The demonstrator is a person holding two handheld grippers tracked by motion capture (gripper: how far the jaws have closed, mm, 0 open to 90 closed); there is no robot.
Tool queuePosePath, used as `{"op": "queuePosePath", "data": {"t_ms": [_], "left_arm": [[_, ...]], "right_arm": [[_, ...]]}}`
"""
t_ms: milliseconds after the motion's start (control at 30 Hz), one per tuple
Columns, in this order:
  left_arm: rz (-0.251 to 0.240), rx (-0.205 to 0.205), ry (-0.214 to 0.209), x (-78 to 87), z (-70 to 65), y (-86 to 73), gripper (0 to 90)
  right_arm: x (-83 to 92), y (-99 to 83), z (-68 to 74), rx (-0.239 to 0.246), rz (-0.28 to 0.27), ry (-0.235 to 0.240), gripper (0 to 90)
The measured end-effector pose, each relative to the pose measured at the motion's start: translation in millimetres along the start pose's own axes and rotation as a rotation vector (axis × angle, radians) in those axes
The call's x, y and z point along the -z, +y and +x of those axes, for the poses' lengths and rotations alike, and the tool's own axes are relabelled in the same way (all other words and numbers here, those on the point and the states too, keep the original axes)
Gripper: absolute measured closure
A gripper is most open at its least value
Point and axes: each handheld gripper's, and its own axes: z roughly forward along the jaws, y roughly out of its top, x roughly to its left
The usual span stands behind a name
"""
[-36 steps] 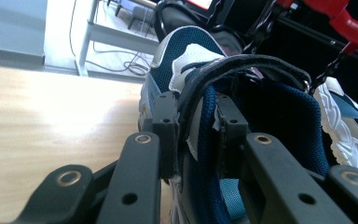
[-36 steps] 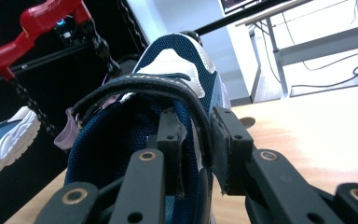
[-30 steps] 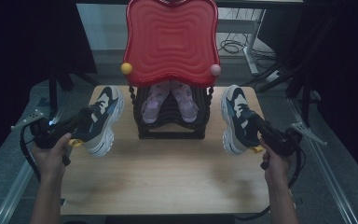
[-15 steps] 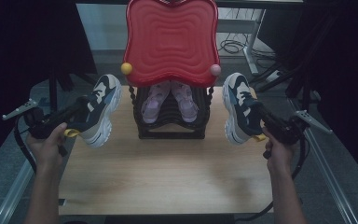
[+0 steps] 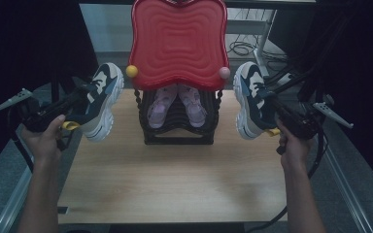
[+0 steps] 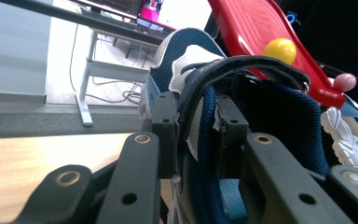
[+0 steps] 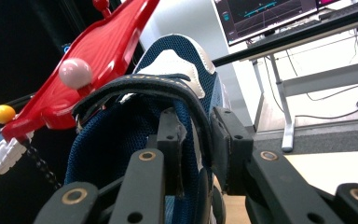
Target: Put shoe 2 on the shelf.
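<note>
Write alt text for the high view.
A person holds a navy and white sneaker in each gripper above a wooden table: left sneaker in the left gripper, right sneaker in the right gripper. Between them, a black rack with a red top holds pink shoes.

Sneakers flanking the rack

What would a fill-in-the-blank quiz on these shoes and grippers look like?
1. Each gripper, left and right, is shut on a ____.
2. The rack's top tray is coloured ____.
3. The pair on the rack's lower shelf is coloured ____.
4. The yellow ball is on the tray's ____ corner in the high view.

Missing words: sneaker; red; pink; left
</note>
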Motion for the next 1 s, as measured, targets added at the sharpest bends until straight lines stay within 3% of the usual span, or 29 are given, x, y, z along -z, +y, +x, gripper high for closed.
{"op": "queuePosePath", "data": {"t_ms": [533,700,867,1000], "left_arm": [[-0.038,-0.052,0.0,-9.6,-12.0,48.0,73.7],[-0.062,-0.041,-0.023,-15.1,-15.2,63.7,73.7],[-0.069,-0.056,-0.014,-23.2,-18.6,77.7,73.7],[-0.074,-0.043,-0.019,-29.4,-19.4,87.7,73.7]], "right_arm": [[-13.8,38.7,6.7,-0.022,-0.025,0.027,74.0],[-18.5,55.1,12.4,-0.019,-0.029,0.04,74.0],[-24.5,68.5,17.4,-0.021,-0.02,0.061,74.0],[-30.7,77.1,25.8,-0.016,-0.02,0.076,74.0]]}}
